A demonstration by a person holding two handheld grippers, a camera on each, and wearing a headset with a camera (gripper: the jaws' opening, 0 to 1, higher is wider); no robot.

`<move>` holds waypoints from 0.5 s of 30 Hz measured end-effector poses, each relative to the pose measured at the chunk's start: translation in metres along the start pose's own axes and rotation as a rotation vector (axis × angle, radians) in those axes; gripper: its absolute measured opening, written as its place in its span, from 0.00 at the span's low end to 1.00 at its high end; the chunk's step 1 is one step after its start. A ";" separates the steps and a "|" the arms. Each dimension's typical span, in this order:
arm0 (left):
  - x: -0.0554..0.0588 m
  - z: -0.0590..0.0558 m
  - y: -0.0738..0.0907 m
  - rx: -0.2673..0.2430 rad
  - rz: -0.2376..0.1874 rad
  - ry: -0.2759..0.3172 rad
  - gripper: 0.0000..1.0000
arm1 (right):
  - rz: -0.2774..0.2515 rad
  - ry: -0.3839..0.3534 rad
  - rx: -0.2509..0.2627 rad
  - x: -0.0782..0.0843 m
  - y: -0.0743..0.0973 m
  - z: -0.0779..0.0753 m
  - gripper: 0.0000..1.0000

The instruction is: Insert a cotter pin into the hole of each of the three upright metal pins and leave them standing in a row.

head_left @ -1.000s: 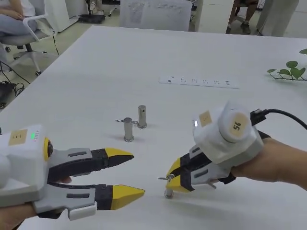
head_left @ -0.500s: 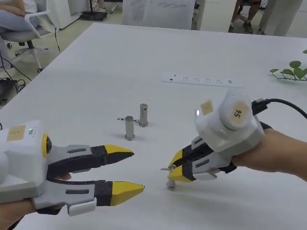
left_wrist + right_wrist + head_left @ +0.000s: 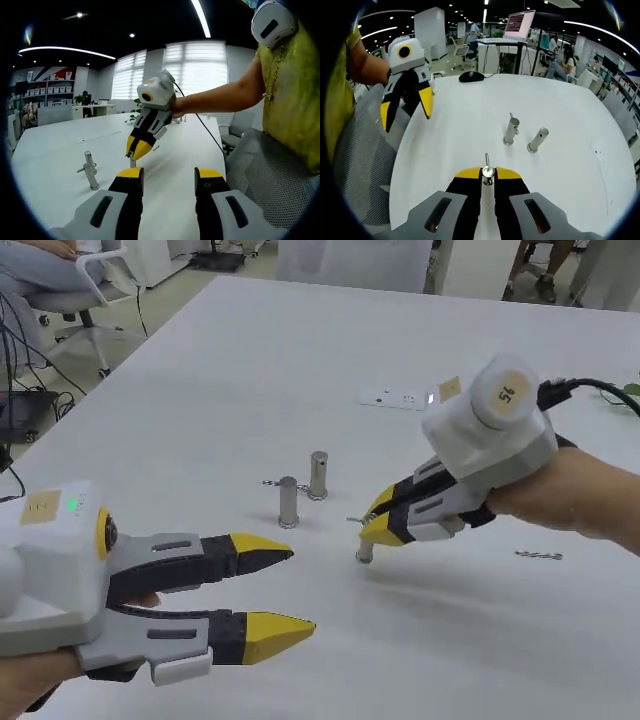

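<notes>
1. Near left of the head view: left gripper (image 3: 297,590). Hangs above the white table (image 3: 200,380), jaws spread wide, nothing between the yellow tips.
2. From the right: right gripper (image 3: 374,528), carried in a hand (image 3: 575,505). Tilts down toward the tabletop. Jaws pinched almost together on the held cotter pin (image 3: 354,520), with the thin wire end poking out past the tips, leftward in the head view.
3. Directly below those tips: front metal pin (image 3: 365,554). Stands upright on the table. Cannot tell whether touching the tips, nor whether the held cotter pin sits in its hole.
4. Right gripper view: small round shiny head right at the closed tips, thin shaft beyond it. Cannot tell whether pin top or wire loop.
5. Farther back and to the left: middle metal pin (image 3: 289,502) and far metal pin (image 3: 319,475). Both upright, near each other, not touching. Thin wire jutting left from near the top of the middle metal pin; small loop visible between the two. Too small to tell which hole carries it.
6. Front metal pin again: stands apart from that pair, nearer and to the right. In the left gripper view, seen just under the right gripper, with the pair off to the left.
7. Right of the work, below the hand: spare cotter pin (image 3: 537,556). Lies flat on the table, well apart from all three pins.
8. Behind the right gripper: white power strip (image 3: 390,398). Lies flat on the table, partly hidden.
</notes>
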State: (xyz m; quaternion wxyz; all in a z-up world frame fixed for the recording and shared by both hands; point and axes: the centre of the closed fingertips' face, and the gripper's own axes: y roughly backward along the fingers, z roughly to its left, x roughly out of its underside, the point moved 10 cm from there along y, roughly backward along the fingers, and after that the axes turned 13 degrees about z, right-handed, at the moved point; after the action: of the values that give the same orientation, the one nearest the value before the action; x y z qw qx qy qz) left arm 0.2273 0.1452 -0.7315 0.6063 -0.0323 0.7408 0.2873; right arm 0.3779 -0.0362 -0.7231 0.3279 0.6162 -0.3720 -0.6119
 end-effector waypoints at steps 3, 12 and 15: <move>0.001 0.002 0.000 -0.002 -0.001 0.004 0.39 | -0.003 -0.008 0.008 -0.004 -0.004 -0.009 0.08; 0.005 0.008 0.001 -0.025 -0.003 0.020 0.42 | 0.002 -0.020 -0.004 -0.011 -0.017 -0.029 0.08; 0.006 0.009 0.002 -0.032 -0.008 0.031 0.43 | 0.007 -0.021 -0.011 -0.012 -0.021 -0.033 0.08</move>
State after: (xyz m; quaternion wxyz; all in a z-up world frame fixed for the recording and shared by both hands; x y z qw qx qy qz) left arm 0.2326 0.1529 -0.7374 0.5953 -0.0496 0.7453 0.2961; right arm 0.4121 -0.0170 -0.7343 0.3297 0.6067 -0.3740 -0.6191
